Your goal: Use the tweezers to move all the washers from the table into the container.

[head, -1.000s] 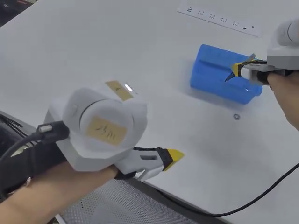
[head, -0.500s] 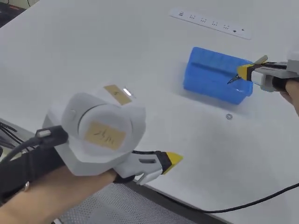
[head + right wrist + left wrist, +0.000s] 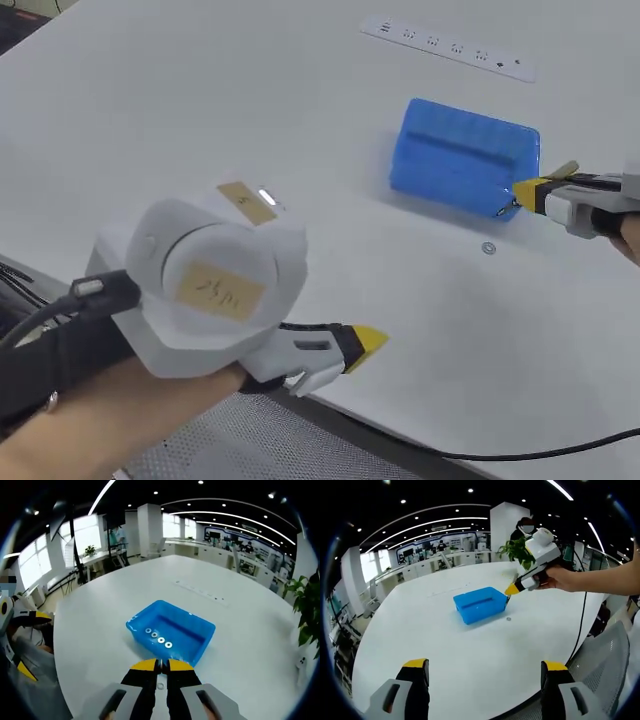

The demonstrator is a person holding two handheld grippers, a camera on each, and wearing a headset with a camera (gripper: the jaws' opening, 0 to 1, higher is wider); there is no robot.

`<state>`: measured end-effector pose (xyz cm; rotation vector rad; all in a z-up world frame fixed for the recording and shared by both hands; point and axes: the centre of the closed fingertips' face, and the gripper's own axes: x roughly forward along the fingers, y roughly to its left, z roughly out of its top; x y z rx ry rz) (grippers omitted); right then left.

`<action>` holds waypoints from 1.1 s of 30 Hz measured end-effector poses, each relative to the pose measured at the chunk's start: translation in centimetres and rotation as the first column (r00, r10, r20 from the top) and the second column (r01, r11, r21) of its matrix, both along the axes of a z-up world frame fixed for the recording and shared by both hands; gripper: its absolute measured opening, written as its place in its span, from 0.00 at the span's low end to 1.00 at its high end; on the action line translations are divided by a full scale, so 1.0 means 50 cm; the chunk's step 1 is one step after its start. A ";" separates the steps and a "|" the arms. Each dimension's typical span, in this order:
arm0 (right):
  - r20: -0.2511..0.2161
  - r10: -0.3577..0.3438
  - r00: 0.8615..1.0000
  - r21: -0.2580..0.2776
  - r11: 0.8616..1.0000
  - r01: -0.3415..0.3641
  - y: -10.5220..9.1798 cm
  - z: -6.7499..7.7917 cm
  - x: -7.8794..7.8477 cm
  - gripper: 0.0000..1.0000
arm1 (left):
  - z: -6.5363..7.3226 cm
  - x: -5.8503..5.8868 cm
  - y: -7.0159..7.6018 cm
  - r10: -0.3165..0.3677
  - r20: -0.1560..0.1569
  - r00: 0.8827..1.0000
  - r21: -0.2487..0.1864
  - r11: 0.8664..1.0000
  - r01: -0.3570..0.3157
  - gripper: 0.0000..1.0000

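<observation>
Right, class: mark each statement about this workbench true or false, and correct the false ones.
1. The blue container holds four washers. True.
2. No washer is left on the table. False: one washer lies on it beside the container.
3. The left gripper is shut. False: its jaws stand wide apart.
4. The right gripper is shut on the tweezers. True.

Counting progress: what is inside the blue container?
Four washers lie in a row on the blue container's floor; its near wall hides the floor strip just behind it.
</observation>
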<state>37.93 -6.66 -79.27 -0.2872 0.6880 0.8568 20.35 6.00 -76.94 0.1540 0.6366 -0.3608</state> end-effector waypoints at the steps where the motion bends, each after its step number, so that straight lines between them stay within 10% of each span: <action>1: -0.004 -0.001 1.000 -0.004 1.000 0.001 -0.002 -0.004 -0.002 0.03 | 0.000 0.000 0.000 0.000 0.000 1.000 0.002 1.000 0.000 0.95; 33: -0.075 -0.026 0.997 -0.057 0.998 0.022 -0.021 -0.059 -0.016 0.03 | 0.001 0.004 -0.001 0.002 -0.004 1.000 0.004 1.000 -0.002 0.95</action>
